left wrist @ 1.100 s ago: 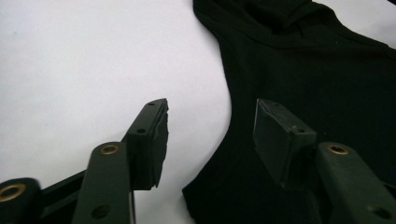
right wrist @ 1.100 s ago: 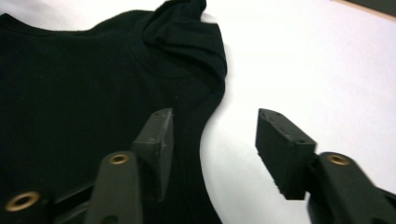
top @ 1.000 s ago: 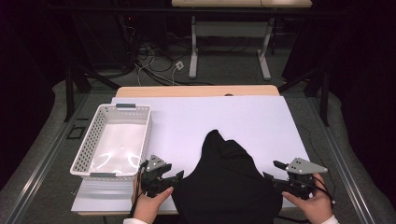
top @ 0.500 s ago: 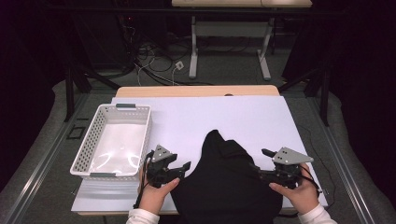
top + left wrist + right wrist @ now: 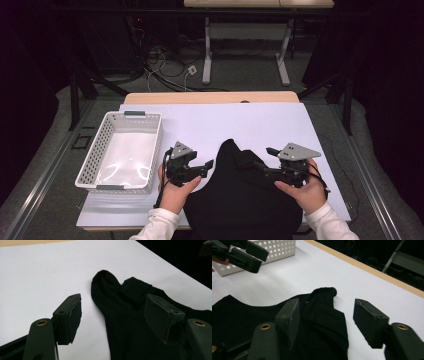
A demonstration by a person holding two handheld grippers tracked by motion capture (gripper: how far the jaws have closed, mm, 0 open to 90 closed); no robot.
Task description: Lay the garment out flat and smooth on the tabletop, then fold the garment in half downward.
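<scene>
A black garment (image 5: 240,197) lies crumpled on the white-covered table (image 5: 250,122), near the front edge, with a narrow folded part pointing away from me. My left gripper (image 5: 204,169) is at its left edge, open. In the left gripper view (image 5: 114,313) one jaw is over bare table and the other over the black cloth (image 5: 125,302). My right gripper (image 5: 256,167) is open above the garment's right half. In the right gripper view (image 5: 328,320) its jaws straddle the folded part of the cloth (image 5: 322,307). Neither gripper holds anything.
A white perforated basket (image 5: 122,150) stands empty at the table's left, close to my left hand, and its wall (image 5: 279,247) appears in the right gripper view behind the left gripper (image 5: 249,255). Bare white surface stretches beyond the garment to the wooden far edge (image 5: 210,97).
Both hands have moved forward from the front edge and inward, bringing the open grippers to the two sides of the garment. The garment has not moved.
</scene>
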